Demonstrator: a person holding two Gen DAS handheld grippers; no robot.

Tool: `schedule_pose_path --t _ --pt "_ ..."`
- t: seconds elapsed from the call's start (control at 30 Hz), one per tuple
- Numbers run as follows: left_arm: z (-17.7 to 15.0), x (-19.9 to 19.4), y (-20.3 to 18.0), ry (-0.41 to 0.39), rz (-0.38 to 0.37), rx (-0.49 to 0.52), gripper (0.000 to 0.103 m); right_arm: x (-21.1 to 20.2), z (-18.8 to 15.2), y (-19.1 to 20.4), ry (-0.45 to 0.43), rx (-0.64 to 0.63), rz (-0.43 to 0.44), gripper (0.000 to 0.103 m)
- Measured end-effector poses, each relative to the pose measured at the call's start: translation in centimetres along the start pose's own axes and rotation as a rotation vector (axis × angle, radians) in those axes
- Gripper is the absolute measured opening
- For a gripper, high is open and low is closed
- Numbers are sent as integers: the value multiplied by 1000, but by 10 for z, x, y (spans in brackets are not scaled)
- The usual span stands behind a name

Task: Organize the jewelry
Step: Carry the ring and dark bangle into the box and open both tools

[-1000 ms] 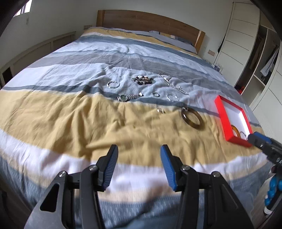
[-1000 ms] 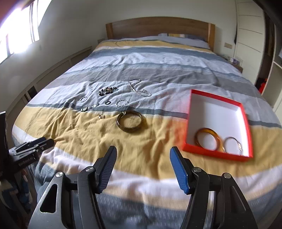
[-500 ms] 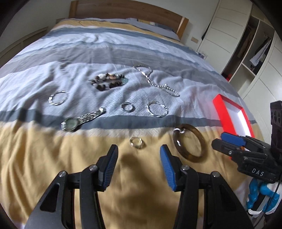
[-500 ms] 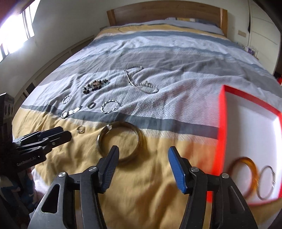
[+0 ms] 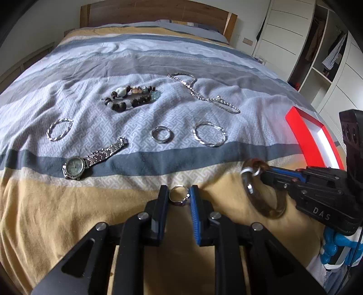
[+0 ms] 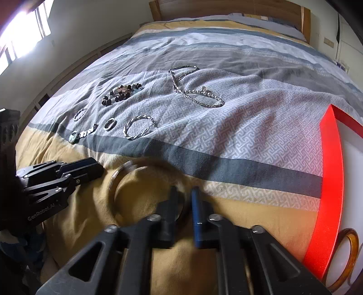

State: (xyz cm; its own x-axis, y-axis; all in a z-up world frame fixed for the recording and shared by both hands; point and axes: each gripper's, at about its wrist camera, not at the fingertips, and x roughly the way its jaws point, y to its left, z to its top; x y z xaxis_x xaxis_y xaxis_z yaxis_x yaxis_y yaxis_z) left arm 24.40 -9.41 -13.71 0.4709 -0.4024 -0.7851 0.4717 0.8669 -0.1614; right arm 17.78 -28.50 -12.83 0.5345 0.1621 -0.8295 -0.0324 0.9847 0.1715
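Jewelry lies on the bed [image 5: 68,204], where our left tongs [image 5: 179,195], just closing, pinch a ring [image 5: 178,195] and our right tongs [image 6: 184,199], just closing, clamp a bangle [image 6: 118,181] beside the box [image 6: 329,181].

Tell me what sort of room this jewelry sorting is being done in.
Most likely a bedroom: the jewelry lies on a made bed with a striped duvet, a wooden headboard stands behind it, and an open wardrobe with hanging clothes lines the wall.
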Motion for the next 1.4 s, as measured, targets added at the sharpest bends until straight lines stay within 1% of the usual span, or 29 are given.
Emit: schedule_pose_path --t 0.2,0.33,0.43,0.53,0.6,0.63,0.7,0.8,0.93,1.0,1.07,1.13,1.23,1.33,1.4 --pt "3 -16 -7 -26 29 19 17 -18 2 0 -65 6 17 9" --pt "12 -33 -22 -47 18 36 17 -51 4 -5 -134 22 26 9" --pt "24 -46 -49 -66 -22 69 17 -74 5 -16 -173 30 12 9" --pt "34 -51 -79 -78 -72 101 17 -101 1 -37 -205 41 -23 9" --pt "43 -51 -106 -76 -114 132 17 -116 -1 -57 -217 45 -64 9" --pt "47 -48 -119 -73 -127 147 17 -125 -4 -74 -219 50 -95 9" --pt "57 -40 -148 -66 -179 178 17 -136 -7 -97 -219 58 -135 9" --pt "73 -25 -190 -57 -246 226 17 -148 -13 -144 -201 73 -215 9" --pt "88 2 -243 -27 -326 287 17 -147 -15 -190 -171 80 -277 9" --pt "92 22 -264 5 -350 311 17 -143 -14 -204 -158 69 -287 9" --pt "94 41 -279 34 -355 331 17 -134 -11 -220 -134 43 -298 9" --pt "94 57 -287 51 -335 357 17 -124 -9 -233 -106 17 -306 9" --pt "94 77 -288 76 -305 366 17 -112 -5 -244 -77 -17 -313 9" --pt "91 95 -279 104 -283 363 17 -96 -1 -252 -47 -51 -321 9" --pt "86 100 -278 99 -269 383 17 -88 -2 -254 -31 -65 -322 9"
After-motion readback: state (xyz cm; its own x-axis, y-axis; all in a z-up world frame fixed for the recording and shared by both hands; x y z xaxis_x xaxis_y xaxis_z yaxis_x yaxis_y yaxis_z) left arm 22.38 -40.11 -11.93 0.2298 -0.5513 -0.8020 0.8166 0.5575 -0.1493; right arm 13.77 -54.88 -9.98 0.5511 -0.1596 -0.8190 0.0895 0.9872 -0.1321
